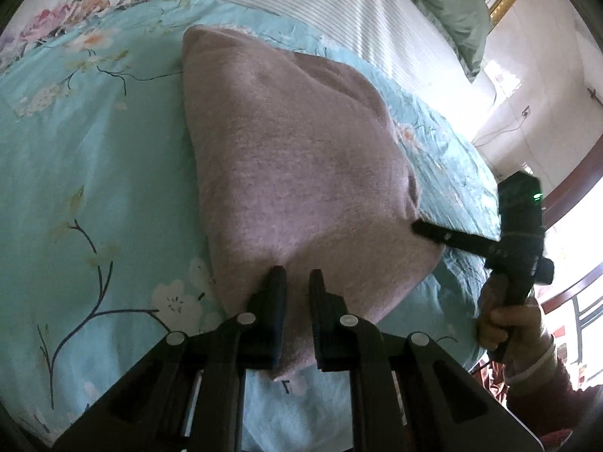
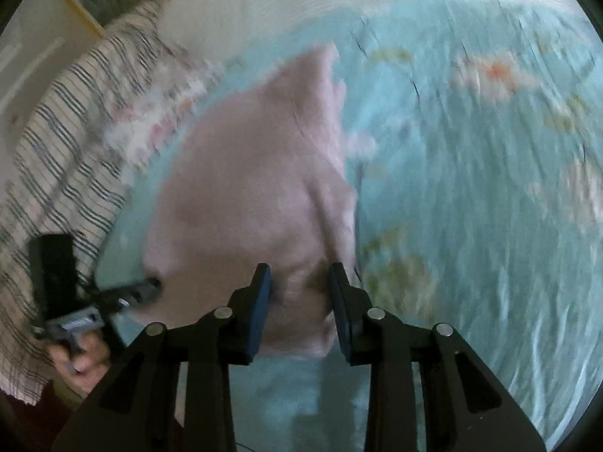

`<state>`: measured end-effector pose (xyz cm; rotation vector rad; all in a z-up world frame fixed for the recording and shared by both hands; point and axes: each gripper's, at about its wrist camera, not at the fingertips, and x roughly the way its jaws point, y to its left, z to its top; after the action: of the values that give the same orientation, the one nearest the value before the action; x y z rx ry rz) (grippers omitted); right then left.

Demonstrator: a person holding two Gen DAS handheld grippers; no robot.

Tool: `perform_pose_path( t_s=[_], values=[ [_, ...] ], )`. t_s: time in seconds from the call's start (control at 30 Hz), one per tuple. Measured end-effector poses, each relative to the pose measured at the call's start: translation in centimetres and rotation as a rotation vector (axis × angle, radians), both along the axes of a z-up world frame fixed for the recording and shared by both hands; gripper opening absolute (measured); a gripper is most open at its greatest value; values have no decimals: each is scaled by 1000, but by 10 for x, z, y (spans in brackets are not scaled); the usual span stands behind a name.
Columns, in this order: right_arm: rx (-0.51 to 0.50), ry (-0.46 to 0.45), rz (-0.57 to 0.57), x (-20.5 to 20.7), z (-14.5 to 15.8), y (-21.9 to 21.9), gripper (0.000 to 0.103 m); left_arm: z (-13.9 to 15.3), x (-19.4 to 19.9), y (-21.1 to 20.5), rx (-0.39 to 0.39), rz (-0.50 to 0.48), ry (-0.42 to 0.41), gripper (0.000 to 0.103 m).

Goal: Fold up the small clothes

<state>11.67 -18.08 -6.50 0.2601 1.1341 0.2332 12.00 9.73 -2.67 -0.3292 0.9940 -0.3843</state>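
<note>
A soft, fuzzy pink sweater (image 1: 294,158) lies on my bed, on a smooth blue-green sheet (image 1: 94,158) printed with flowers and thin dark twigs. The sweater looks like a lumpy triangle, narrow at 12 o'clock and wide near me.

My left hand-held gripper (image 1: 296,282) pinches the near hem of the sweater, with its black fingers almost together and knit cloth bunched between them.

My right hand-held gripper (image 2: 299,278) holds a thick fold of the same sweater between its dark pads, set a bit wider. That view is blurry. From the left view it pokes in at 3 o'clock, and my right hand (image 1: 505,320) wraps its handle.

A striped cloth (image 1: 339,11) lies past the sheet at 12 o'clock, and a green pillow (image 1: 448,3) sits at 1 o'clock.
</note>
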Motion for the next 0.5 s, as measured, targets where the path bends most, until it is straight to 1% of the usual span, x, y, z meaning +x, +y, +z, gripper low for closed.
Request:
perform_pose_path(
  t_s=[0.03, 0.07, 0.17, 0.23, 0.3, 0.37, 0.43, 0.5],
  values=[
    [20, 5, -7, 0, -2, -2, 34, -1, 1, 0, 3, 2, 0, 12],
    [15, 0, -7, -1, 0, -2, 34, -1, 1, 0, 9, 4, -1, 12],
    [-31, -6, 14, -3, 4, 7, 35, 1, -4, 0, 27, 0, -2, 12],
    [-61, -22, 15, -7, 10, 10, 35, 6, -6, 2, 22, 6, 1, 14],
    [-79, -58, 13, -10, 23, 11, 35, 16, -8, 4, 26, 9, -14, 20],
    [-77, -104, 1, -13, 37, 9, 35, 28, -9, 8, 51, 31, -47, 35],
    [-47, -158, -11, -11, 54, 7, 35, 39, -4, 14, 47, 54, -78, 38],
    [-12, -196, -10, -7, 67, 8, 35, 47, 4, 16, 15, 63, -93, 38]
  ],
)
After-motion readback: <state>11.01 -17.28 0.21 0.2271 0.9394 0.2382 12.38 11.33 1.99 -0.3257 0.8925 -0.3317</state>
